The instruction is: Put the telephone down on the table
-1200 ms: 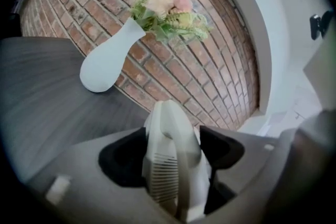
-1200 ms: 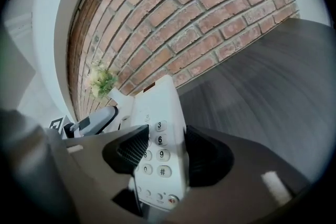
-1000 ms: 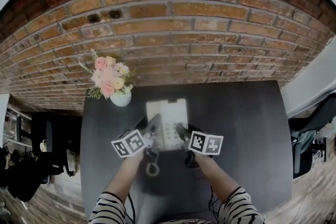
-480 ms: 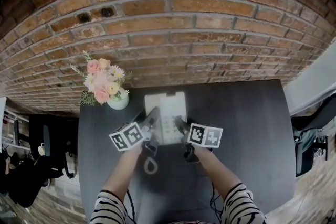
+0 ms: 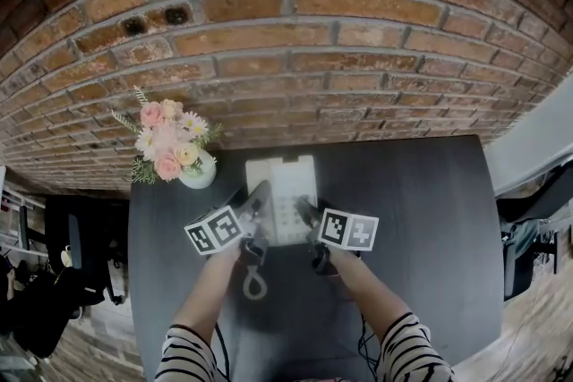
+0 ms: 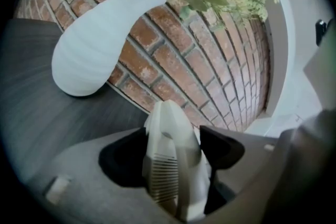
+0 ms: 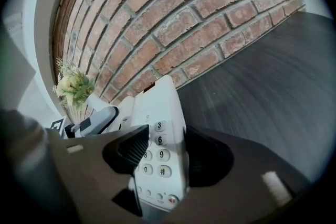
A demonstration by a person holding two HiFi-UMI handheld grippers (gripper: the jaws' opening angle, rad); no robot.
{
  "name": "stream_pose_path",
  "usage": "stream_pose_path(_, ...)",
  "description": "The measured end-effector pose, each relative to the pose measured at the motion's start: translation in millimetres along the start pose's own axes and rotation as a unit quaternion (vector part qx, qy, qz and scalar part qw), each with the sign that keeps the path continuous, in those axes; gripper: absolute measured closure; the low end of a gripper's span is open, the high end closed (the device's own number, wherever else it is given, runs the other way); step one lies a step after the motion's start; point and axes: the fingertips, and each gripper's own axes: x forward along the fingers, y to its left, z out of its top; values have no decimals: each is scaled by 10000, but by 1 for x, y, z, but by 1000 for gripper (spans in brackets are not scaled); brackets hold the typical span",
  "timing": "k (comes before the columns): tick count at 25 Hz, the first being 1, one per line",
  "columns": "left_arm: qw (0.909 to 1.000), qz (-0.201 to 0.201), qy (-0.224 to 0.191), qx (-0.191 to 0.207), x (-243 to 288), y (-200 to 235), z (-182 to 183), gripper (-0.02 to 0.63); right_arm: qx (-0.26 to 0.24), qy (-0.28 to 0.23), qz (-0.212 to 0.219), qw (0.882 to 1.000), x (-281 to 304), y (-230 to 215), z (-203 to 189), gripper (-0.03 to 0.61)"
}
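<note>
The white telephone point(image 5: 285, 192) is held between both grippers over the dark table point(image 5: 421, 219), near the brick wall. My left gripper point(image 5: 258, 208) is shut on its left side, where the ribbed handset point(image 6: 167, 165) fills the jaws. My right gripper point(image 5: 306, 215) is shut on its right edge, with the pads beside the number keys point(image 7: 160, 139). The left gripper point(image 6: 173, 150) and the right gripper point(image 7: 164, 150) both grip from the near end. I cannot tell whether the telephone's base touches the table.
A white vase point(image 5: 199, 172) of pink and cream flowers point(image 5: 166, 139) stands just left of the telephone, close to my left gripper and large in the left gripper view point(image 6: 100, 44). The brick wall point(image 5: 295, 58) runs behind. A cord loop point(image 5: 254, 285) hangs below my left gripper.
Both grippers have carried the telephone a little farther toward the wall and the vase. Neither grip has changed.
</note>
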Motion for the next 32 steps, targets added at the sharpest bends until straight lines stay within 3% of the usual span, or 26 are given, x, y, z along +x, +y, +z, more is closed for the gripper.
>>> stream_pose_path(22, 9998, -138, 115, -105, 8, 14, -5, 290, 51, -113, -45, 9999, 6, -9, -6, 357)
stream_pose_path(32, 9989, -149, -110, 430, -4, 8, 0, 290, -144, -274, 1, 9995, -1, -11, -9, 339)
